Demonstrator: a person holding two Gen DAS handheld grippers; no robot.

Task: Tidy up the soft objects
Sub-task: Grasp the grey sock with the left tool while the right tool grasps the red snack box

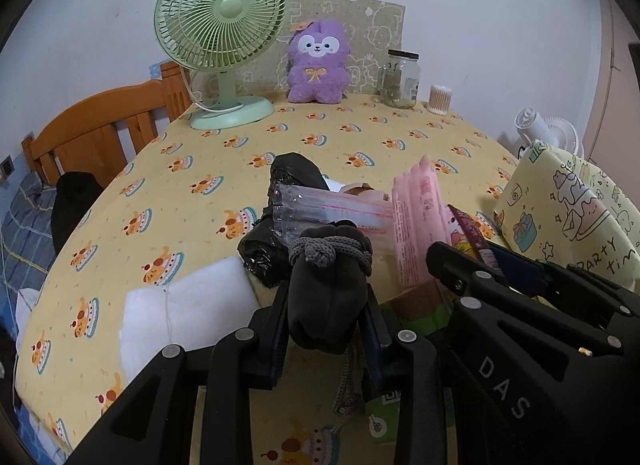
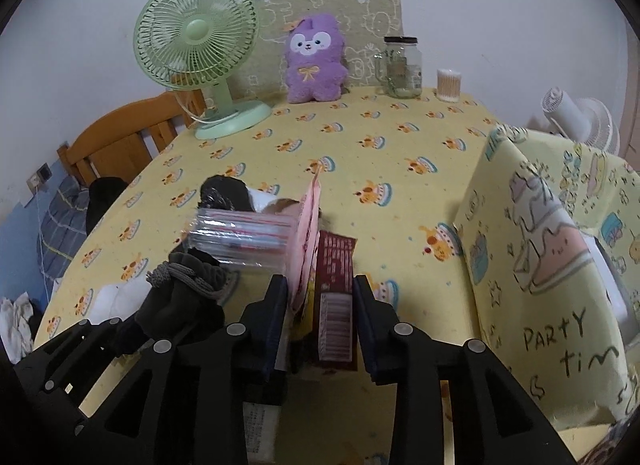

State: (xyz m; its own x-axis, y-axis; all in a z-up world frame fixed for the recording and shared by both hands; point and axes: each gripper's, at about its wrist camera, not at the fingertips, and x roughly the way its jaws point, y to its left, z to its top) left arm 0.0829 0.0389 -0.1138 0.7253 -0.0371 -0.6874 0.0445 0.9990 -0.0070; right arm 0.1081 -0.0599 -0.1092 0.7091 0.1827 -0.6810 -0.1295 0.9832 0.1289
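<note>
- At the near edge of the bench point(image 1: 328, 137), under its yellow cake-print cloth, both claws work over a small heap of packets.
- Left claw point(image 1: 326, 307): closed on a dark grey drawstring pouch point(image 1: 328, 265), cord knotted round its neck. Pouch sits between the pads, held off the cloth.
- Handling, my judgement: pouch is soft and light and squashes under the pads. The body below the knot, where it is taken now, looks the surest hold; the loose cord hanging beneath could snag.
- Right claw point(image 2: 320, 315): jaws part-way open, straddling a dark red sachet point(image 2: 334, 293) with a pink packet point(image 2: 306, 249) against the left finger. Cannot see the pads pressing on either; reads as not gripping.
- Packets look thin, floppy, slick-surfaced. Likely to slide; best pinched flat across the faces.
- Clear zip bag point(image 1: 316, 213) and black crinkly bag point(image 1: 294, 173) lie in the heap just beyond the pouch.
- Writing: "DAS" on the right claw's body, seen from the left wrist. "PARTY" and "tim…" on the yellow printed bag point(image 2: 552, 265) at right. Print on the packets too small to read.
</note>
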